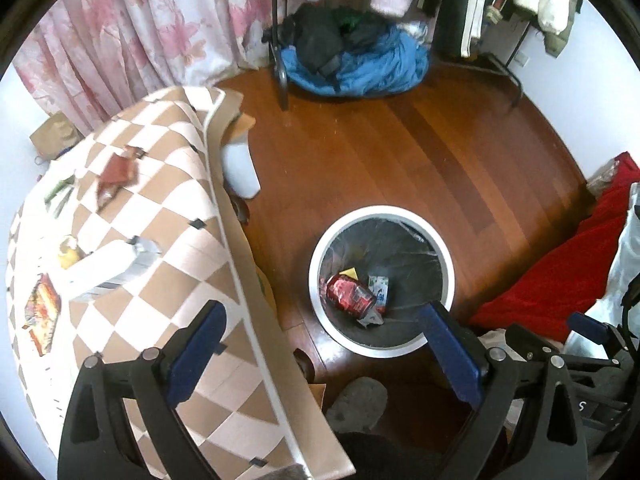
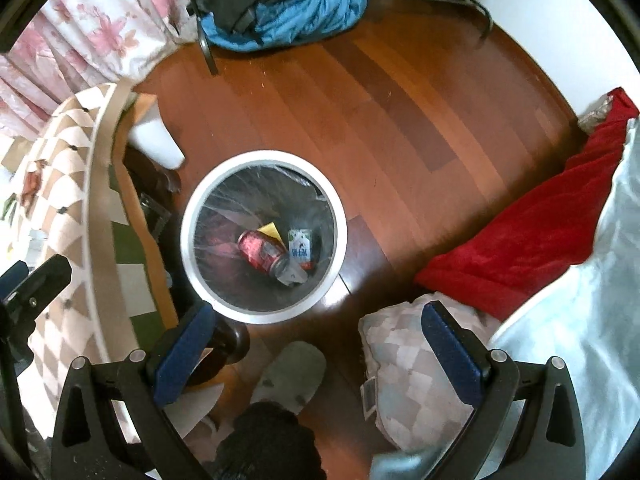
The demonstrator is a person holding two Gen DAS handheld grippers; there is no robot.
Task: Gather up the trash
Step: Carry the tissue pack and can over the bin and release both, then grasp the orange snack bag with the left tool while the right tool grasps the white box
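The left hand-held gripper (image 1: 320, 350) is hanging wide open and empty above the floor, between the checkered counter (image 1: 168, 208) and the white-rimmed trash bin (image 1: 448, 256). The right hand-held gripper (image 2: 316, 342) is likewise gaping with nothing between its fingers, just short of the bin. A red can (image 1: 350, 292) and a small carton (image 1: 379, 288) are already lying inside the bin. More trash is sitting on the counter: a crumpled wrapper (image 1: 114, 174), a white bottle (image 1: 110, 268) and a snack packet (image 1: 42, 314). Judging by this, a drop-off step is ending; the next move is calling for swinging left over the counter and closing on one piece.
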